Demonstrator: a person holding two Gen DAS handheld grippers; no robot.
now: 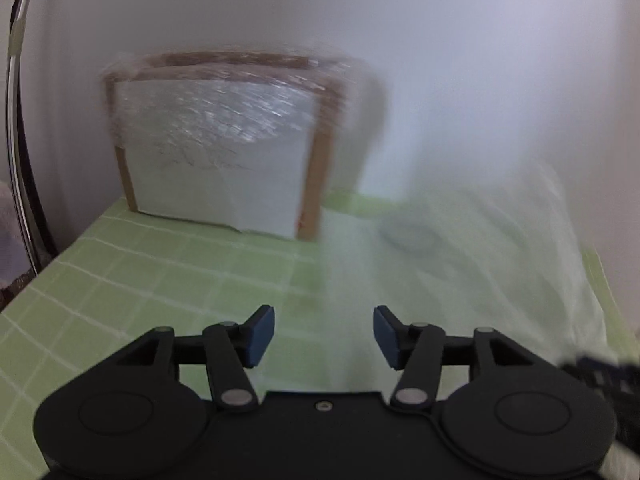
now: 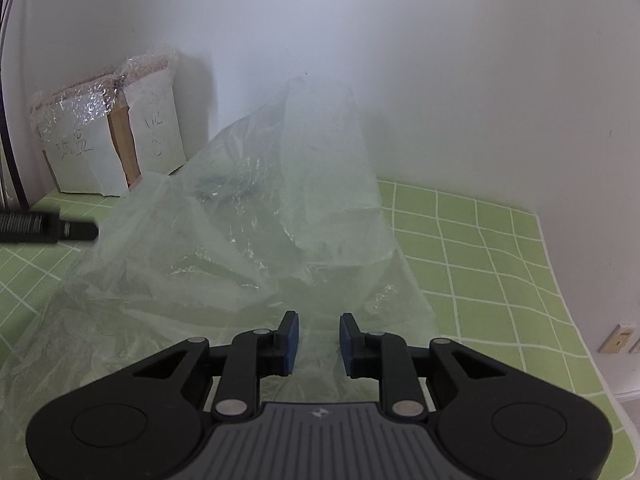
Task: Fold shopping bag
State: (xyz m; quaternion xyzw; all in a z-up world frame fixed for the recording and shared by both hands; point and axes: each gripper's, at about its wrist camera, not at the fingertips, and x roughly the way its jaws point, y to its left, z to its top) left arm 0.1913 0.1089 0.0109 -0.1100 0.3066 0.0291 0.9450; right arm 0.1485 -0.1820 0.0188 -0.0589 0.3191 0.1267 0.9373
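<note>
1. The bag (image 2: 256, 216) is a clear, crumpled plastic sheet lying on the worktop (image 2: 480, 248); part of it rises in a loose peak toward the wall (image 2: 440, 60). In my left view it is only a pale blur at right (image 1: 480, 260).
2. My right tongs (image 2: 319, 340) sit low over the near edge of the bag, jaws apart with a narrow gap, nothing between the blue pads.
3. My left tongs (image 1: 324, 334) are spread wide and empty, over the cloth just left of the bag.
4. The worktop wears a green cloth with a white grid; it runs back to the plain white wall.
5. In the far left corner a cardboard box (image 2: 108, 136) wrapped in film stands against the wall, white paper with handwriting on its faces.
6. A wall socket (image 2: 616, 338) shows low at right, past the worktop edge.
7. A dark ribbed handle (image 2: 44, 226) pokes in from the left in my right view.
</note>
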